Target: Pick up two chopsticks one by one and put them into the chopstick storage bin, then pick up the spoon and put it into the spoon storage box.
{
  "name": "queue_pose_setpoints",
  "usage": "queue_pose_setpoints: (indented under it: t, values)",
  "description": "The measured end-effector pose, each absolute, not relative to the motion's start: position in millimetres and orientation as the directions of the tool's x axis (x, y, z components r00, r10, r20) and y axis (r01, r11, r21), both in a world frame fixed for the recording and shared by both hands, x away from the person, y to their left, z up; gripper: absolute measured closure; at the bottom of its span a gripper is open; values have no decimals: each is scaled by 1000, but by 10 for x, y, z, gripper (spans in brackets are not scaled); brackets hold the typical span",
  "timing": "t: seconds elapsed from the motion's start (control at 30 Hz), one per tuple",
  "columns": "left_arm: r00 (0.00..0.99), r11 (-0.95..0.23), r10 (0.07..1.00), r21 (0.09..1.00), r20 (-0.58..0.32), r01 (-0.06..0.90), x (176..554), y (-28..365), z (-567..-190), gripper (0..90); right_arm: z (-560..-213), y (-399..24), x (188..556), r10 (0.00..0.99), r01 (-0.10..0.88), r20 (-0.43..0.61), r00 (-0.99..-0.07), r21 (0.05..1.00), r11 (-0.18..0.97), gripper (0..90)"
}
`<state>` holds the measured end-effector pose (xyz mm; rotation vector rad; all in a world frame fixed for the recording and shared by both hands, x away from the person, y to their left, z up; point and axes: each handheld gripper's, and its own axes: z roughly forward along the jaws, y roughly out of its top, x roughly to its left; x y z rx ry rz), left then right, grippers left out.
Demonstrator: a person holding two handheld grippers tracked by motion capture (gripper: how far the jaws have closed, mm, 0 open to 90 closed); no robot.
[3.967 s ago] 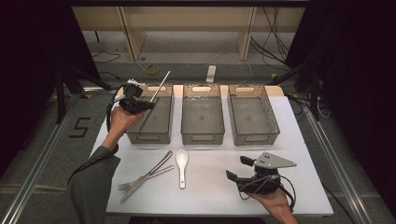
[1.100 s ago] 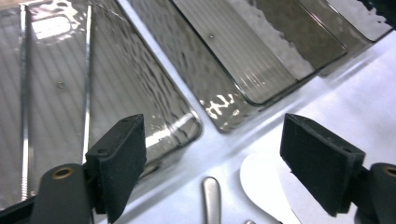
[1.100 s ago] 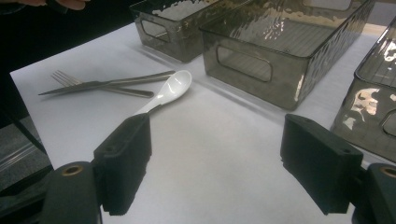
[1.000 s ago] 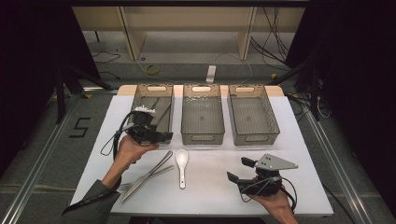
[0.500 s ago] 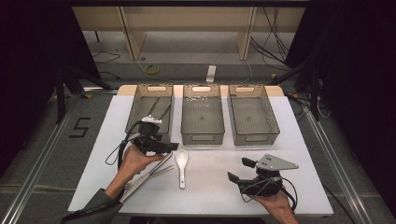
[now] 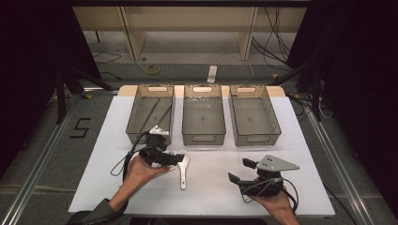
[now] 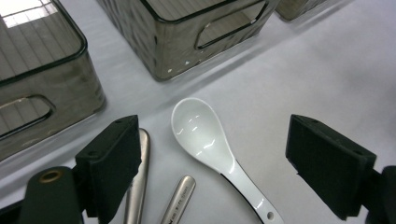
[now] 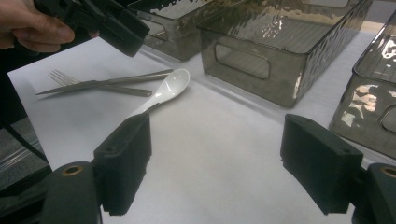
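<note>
In the left gripper view the two black jaws stand wide apart with nothing between the pads, and the glossy white ceramic spoon (image 7: 210, 144) lies on the table in the gap, its bowl toward the bins and its handle running back toward the camera. It touches neither jaw. Just beside the left-hand jaw in that view lie the rounded ends of two brushed steel utensil handles (image 7: 140, 186), close to the spoon's handle. From above, the left gripper (image 6: 165, 158) hovers over the bowl end of the spoon (image 6: 183, 171), near the front wall of the leftmost smoky clear plastic bin (image 6: 135, 110). The middle bin (image 6: 202, 136) and the right bin (image 6: 277, 124) stand alongside. The right gripper (image 6: 244, 171) rests well apart at the near right of the white table (image 6: 211, 187), its jaws spread and holding nothing.
</note>
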<state>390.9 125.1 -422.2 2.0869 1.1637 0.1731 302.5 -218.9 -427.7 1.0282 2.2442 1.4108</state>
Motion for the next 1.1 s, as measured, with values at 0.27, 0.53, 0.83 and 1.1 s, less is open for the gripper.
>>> queue_pose_setpoints:
  t: [0.27, 0.53, 0.83, 1.1]
  values:
    - [582, -354, 786, 620, -208, 700, 3854, 1170, -4326, 177, -4280, -2181, 3022, 704, 413, 118, -701, 871, 266, 257]
    - [585, -376, 783, 590, -209, 715, 3841, 1133, -4373, 196, -4285, -2177, 3020, 702, 410, 112, -703, 870, 272, 257]
    - [597, -399, 770, 561, -225, 726, 3829, 1105, -4431, 289, -4290, -2163, 3028, 702, 414, 109, -704, 865, 281, 258]
    - [598, -412, 766, 533, -236, 739, 3819, 1008, -4502, 333, -4294, -2152, 3024, 705, 415, 100, -702, 862, 292, 258]
